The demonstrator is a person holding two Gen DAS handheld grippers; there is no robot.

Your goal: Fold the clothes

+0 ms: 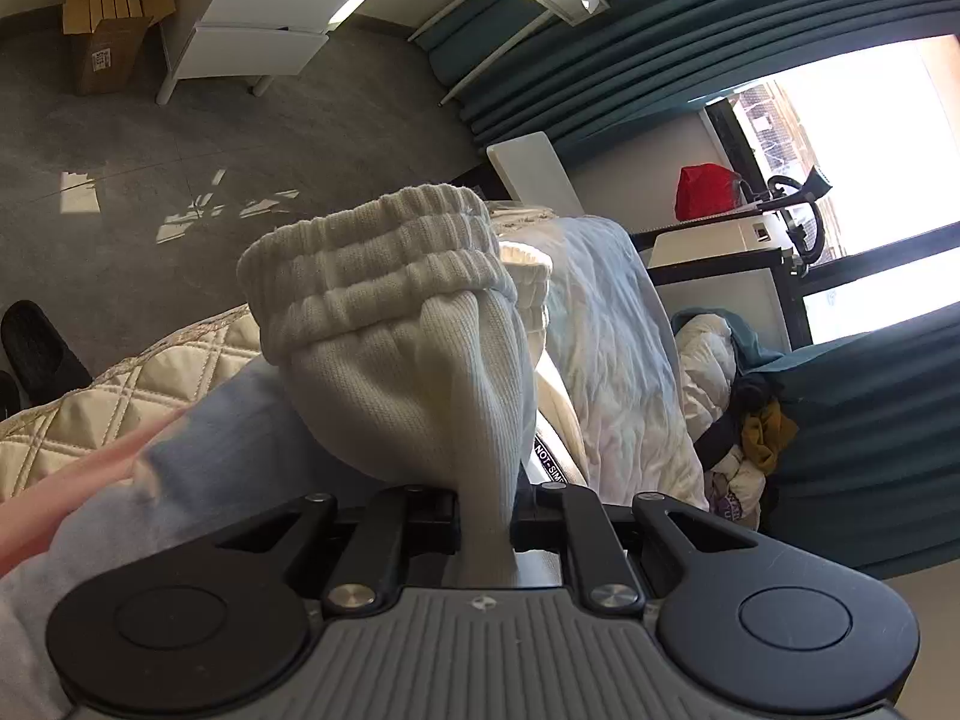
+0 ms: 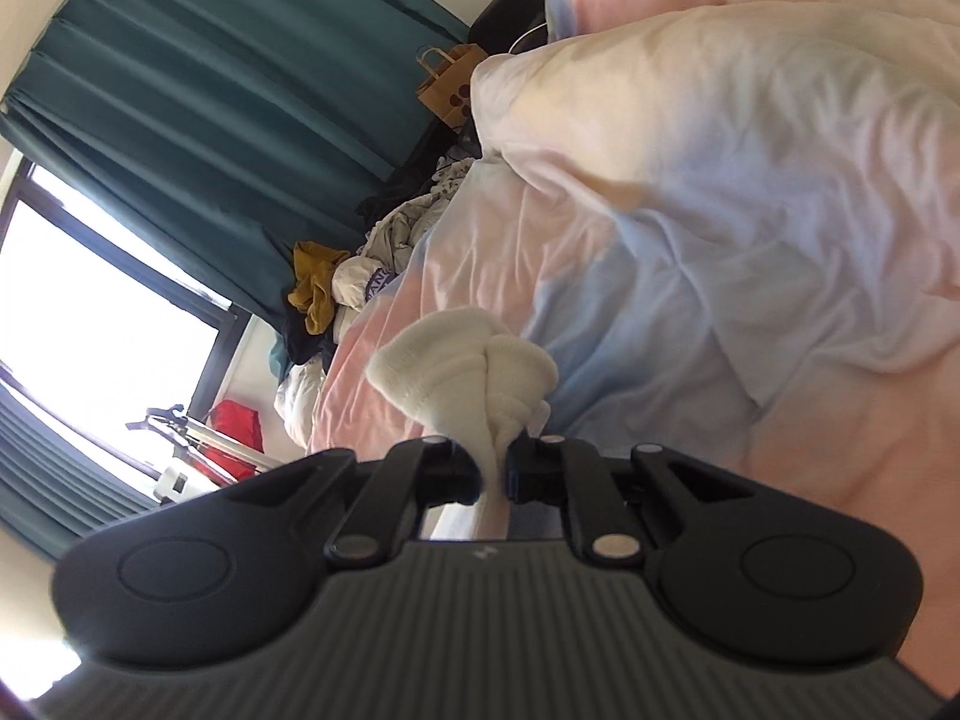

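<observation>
Covering most of the right wrist view is a rumpled pastel duvet in pink, blue and pale yellow [image 2: 690,228], the soft surface under the work. At its near edge in the left wrist view a cream diamond-quilted bedspread [image 1: 120,408] hangs toward a grey speckled floor [image 1: 180,138] with sun patches on it. A black slipper [image 1: 36,348] lies on that floor just beside the bed edge. Farther off stand a white drawer unit [image 1: 264,18] and an open brown cardboard box [image 1: 114,12]. Teal pleated curtains [image 2: 228,78] frame a bright window [image 1: 864,120], and a heap of mixed loose clothes [image 2: 360,276] sits between curtain and bed.

The left gripper [image 1: 485,516] is clamped tight on a cream ribbed-knit garment with an elastic waistband [image 1: 408,312], the fabric bunched in a narrow neck between its jaws and the waistband fanned out above, raised off the bed. The right gripper [image 2: 495,468] is likewise pinched closed on a bunched fold of the same cream knit, held over the duvet.

The floor toward the drawers lies open; the clothes heap and curtains crowd the window side.
</observation>
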